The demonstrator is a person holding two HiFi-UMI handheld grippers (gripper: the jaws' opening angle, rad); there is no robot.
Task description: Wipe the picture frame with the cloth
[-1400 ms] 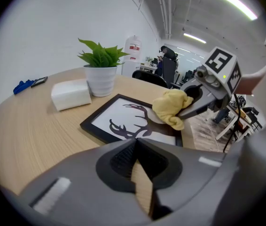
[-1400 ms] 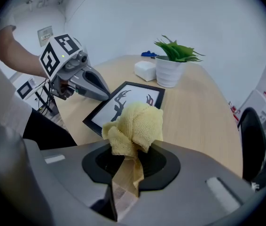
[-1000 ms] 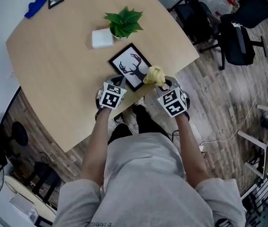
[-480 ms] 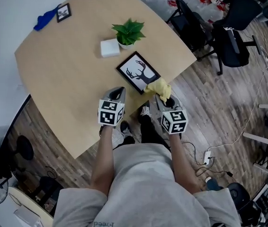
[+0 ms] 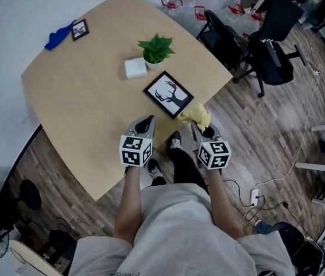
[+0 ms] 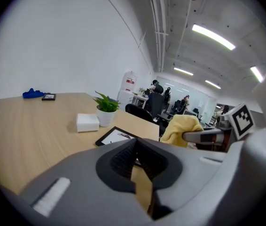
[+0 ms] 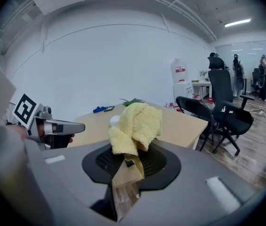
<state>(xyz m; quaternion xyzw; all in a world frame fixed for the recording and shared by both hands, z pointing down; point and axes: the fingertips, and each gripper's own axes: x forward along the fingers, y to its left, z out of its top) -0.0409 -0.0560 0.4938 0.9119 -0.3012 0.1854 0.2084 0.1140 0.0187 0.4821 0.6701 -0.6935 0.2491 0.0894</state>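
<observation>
The black picture frame (image 5: pixel 168 94) with a deer print lies flat near the table's near right edge; it also shows in the left gripper view (image 6: pixel 116 135). My right gripper (image 5: pixel 201 126) is shut on a bunched yellow cloth (image 5: pixel 197 115), held just off the frame's near right corner, past the table edge. In the right gripper view the cloth (image 7: pixel 137 124) stands up from the shut jaws of the right gripper (image 7: pixel 130 155). My left gripper (image 5: pixel 145 123) hovers over the table edge short of the frame, shut and empty (image 6: pixel 135 147).
Behind the frame stand a small potted plant (image 5: pixel 155 49) and a white box (image 5: pixel 135 68). A small second frame (image 5: pixel 80 29) and a blue cloth (image 5: pixel 56 38) lie at the table's (image 5: pixel 76 96) far corner. Black office chairs (image 5: pixel 266 56) stand on the wood floor to the right.
Both grippers have drawn back from the frame toward the person. The cloth has come off the frame's corner, and the left gripper no longer rests by the frame.
</observation>
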